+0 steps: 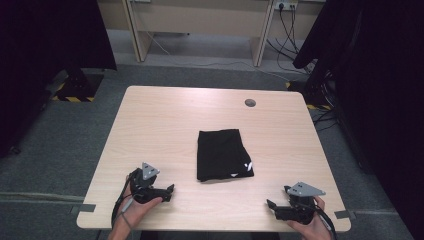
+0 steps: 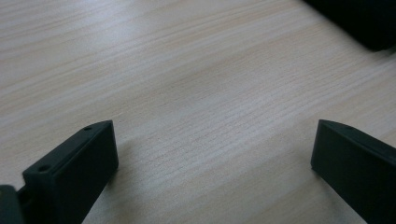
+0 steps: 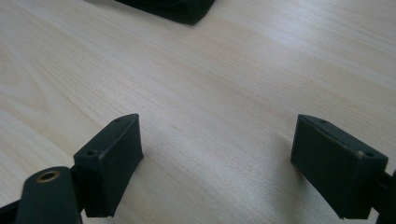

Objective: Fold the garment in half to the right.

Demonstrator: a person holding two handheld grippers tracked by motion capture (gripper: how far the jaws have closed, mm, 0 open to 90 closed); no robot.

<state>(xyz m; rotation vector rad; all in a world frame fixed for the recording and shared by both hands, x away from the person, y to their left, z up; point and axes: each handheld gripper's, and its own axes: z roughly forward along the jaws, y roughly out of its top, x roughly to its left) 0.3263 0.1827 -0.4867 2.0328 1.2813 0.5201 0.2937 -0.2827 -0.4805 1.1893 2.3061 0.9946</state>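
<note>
folded black cloth [image 1: 223, 155] lies mid-table, long axis running away from the person. left gripper [image 1: 167, 192] sits nearer it than right gripper [image 1: 272, 206]; both jaws spread, empty, w/ cloth ahead between them.

A light wooden table [image 1: 165, 120] carries a folded black cloth [image 1: 222, 155] near its middle. Beyond the cloth, toward the far edge, sits a round grey cap [image 1: 250, 103].

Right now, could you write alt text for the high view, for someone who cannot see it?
A folded black garment lies mid-table. Near the front edge, a person's hands hold the left gripper and right gripper, both apart from it.
</note>
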